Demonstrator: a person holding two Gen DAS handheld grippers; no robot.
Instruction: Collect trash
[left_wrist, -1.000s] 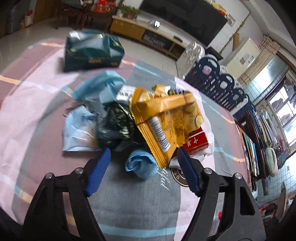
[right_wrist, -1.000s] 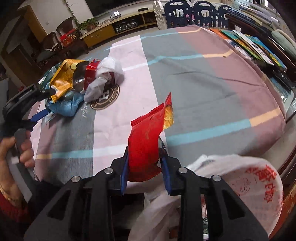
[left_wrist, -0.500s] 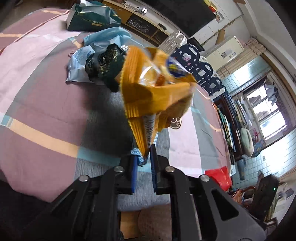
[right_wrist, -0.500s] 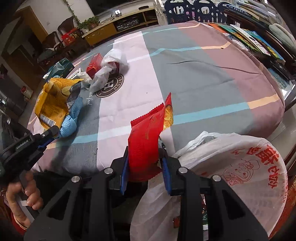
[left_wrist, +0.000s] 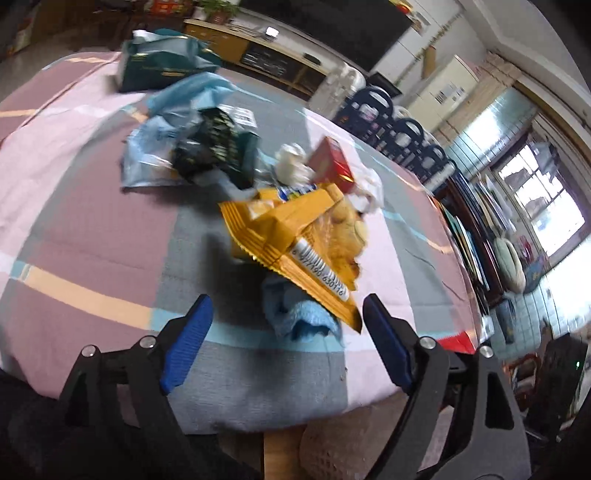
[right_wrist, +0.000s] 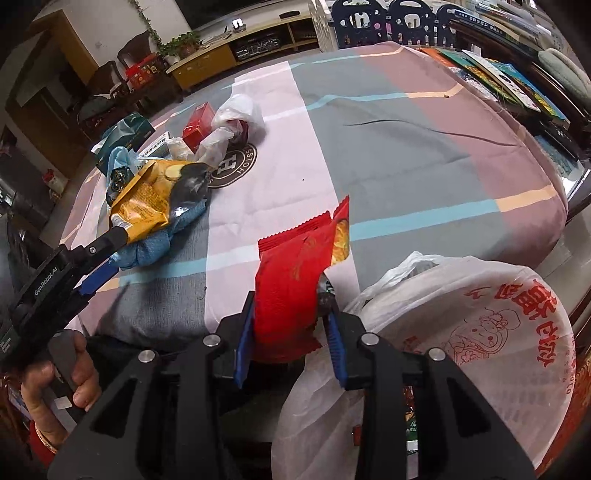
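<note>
Left gripper jaws have just been opening and now stand wide; the yellow snack bag, clamped and lifted half a second ago, lies loose on the bench near the front edge, resting partly on a blue cloth, with nothing pressed between the pads. Judged from this, the bag has been dragged nearer the edge and let go, not yet bagged, so it needs another pick. Right gripper holds a red wrapper upright between narrow jaws that have eased slightly apart; the pads seem to touch it still, so the release is not done. The white plastic bag, apparently the trash bag, sits just right of that gripper at the near edge, and the wrapper is beside its mouth, not inside. Left wrist view alone shows the rest of the pile further back: a dark crumpled wrapper, a pale blue bag, a red box, a green tissue pack at the far side. Right wrist view alone shows the trash bag, the person's hand on the left gripper's handle, and that gripper's tip at the yellow bag's near corner.
</note>
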